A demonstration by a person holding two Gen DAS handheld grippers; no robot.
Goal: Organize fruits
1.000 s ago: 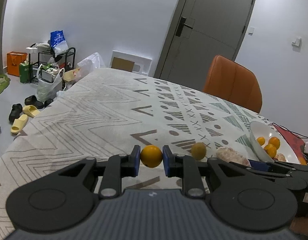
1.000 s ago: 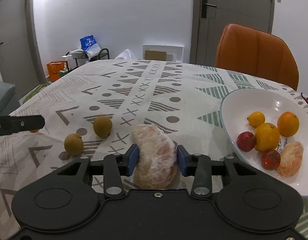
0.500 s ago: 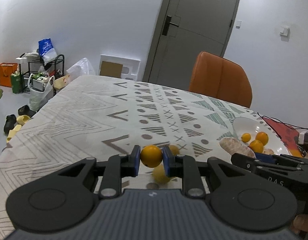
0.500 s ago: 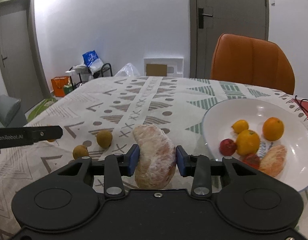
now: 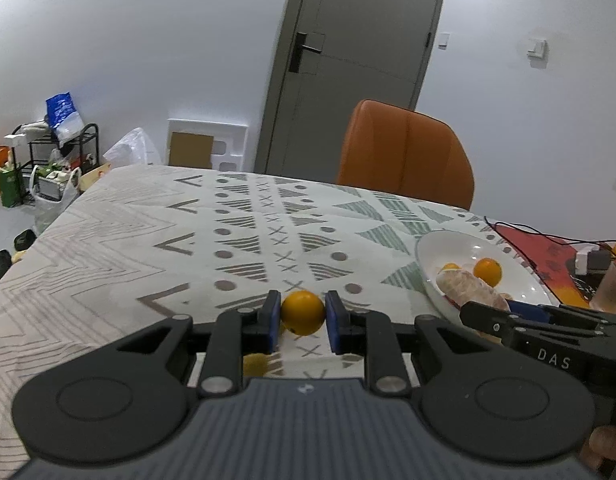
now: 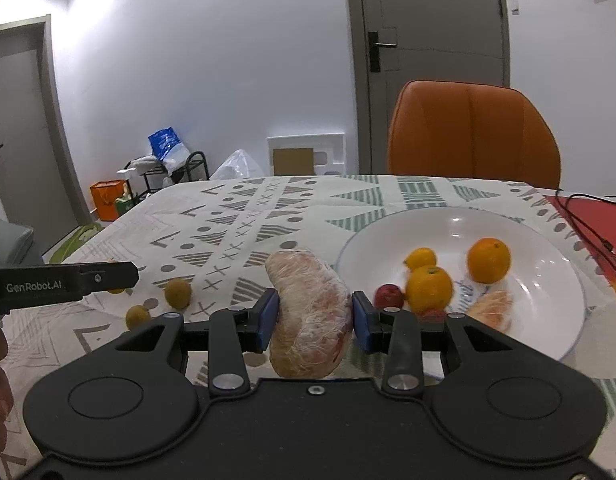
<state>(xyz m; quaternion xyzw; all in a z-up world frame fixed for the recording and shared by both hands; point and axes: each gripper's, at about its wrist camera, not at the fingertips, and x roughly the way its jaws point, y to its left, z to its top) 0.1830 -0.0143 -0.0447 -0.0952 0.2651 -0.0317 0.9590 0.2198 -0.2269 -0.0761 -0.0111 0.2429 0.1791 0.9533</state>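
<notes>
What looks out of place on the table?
Two small brownish-yellow fruits lie loose on the tablecloth, left of the white plate holding the other fruit. Nothing looks spilled or damaged.

glossy white plate [image 6: 547,240], matt printed cloth [image 6: 236,216]

Both wrist views look low across the table [image 5: 128,248], sharing the plate [image 6: 547,264].

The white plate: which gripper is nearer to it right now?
Right. The right gripper, holding the peeled pomelo segment, sits beside the white plate rim. The left gripper, holding a small orange fruit, is farther left.
</notes>
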